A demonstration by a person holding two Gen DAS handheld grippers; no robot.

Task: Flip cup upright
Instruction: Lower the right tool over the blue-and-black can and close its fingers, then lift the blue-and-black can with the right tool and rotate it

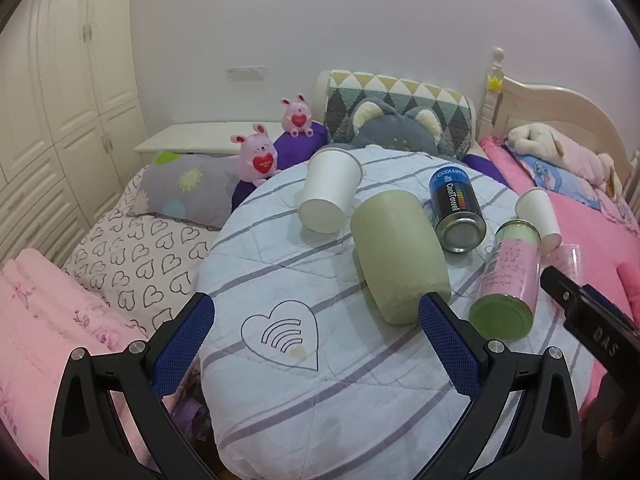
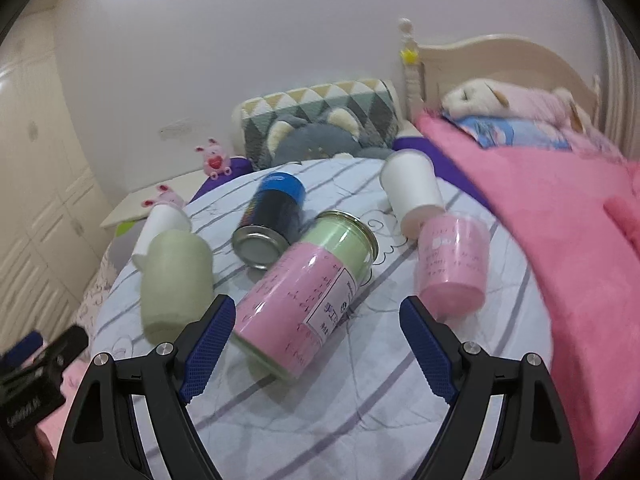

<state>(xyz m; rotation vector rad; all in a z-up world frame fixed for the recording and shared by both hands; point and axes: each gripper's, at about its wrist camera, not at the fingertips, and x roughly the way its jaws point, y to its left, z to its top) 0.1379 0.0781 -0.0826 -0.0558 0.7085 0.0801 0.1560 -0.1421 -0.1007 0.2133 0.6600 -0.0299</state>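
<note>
A pale green cup lies on its side on the striped quilt, its base toward me; it also shows in the right wrist view. My left gripper is open and empty, its right finger just in front of the green cup. A white paper cup lies tipped behind it. A second white paper cup and a clear pink cup lie at the right. My right gripper is open and empty, just in front of a pink-labelled can lying on its side.
A blue can lies on its side mid-quilt. Pink rabbit toys, a grey plush cushion and a patterned pillow sit behind. A pink blanket covers the bed at the right. Wardrobes stand left.
</note>
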